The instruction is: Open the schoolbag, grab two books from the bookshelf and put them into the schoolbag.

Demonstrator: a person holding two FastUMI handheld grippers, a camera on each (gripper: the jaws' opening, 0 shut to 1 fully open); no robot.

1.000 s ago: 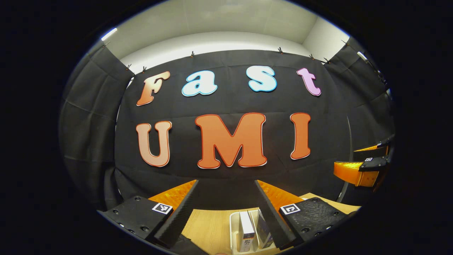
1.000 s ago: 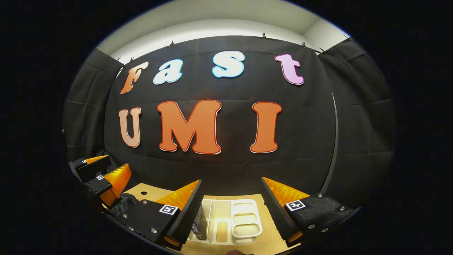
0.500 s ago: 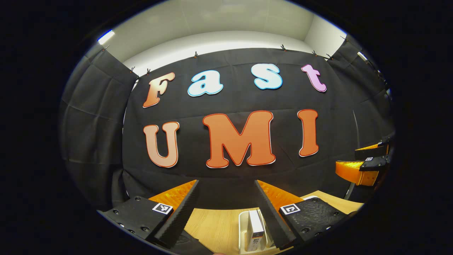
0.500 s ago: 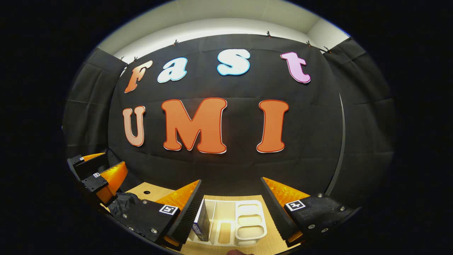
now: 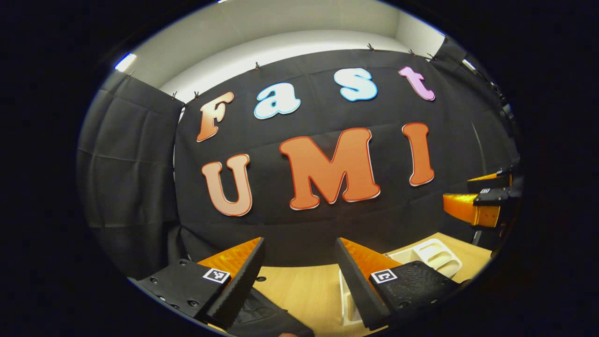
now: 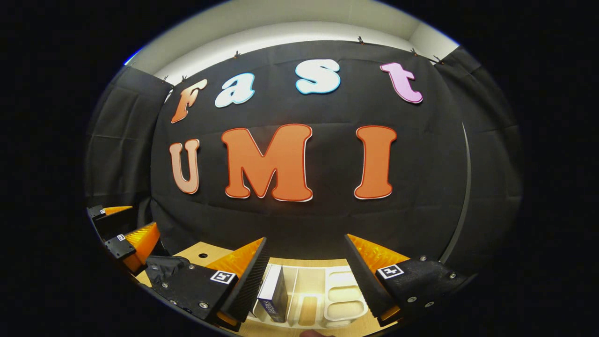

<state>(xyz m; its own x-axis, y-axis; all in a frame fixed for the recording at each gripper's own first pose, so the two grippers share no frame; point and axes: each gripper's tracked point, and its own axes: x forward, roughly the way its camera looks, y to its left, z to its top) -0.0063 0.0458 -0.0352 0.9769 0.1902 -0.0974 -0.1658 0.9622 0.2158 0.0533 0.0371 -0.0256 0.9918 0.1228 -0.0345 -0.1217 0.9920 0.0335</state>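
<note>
Swinging left over the last second, the left gripper point(image 5: 299, 276) now has dark fabric, probably the black schoolbag point(image 5: 262, 316), poking up right under its jaws, while the white plastic desk-organiser bookshelf point(image 5: 433, 255) has slid off to its right. Both sets of jaws are spread wide with nothing between them. The right gripper point(image 6: 306, 276) hangs over the light wooden counter point(image 6: 201, 250) looking down at that same white rack, and one upright book with a white spine and blue-purple cover point(image 6: 273, 295) stands in the leftmost slot, just inside the right gripper's left finger. Its long axis runs away from the camera, cover faces to the sides, so the jaws already straddle it roughly the right way. I'd say the bag comes first, and the left gripper is clearly the closer one for that; the bag lies low and close, mostly cut off, so I can't tell if it's zipped. The second book isn't something I can pick out.
</note>
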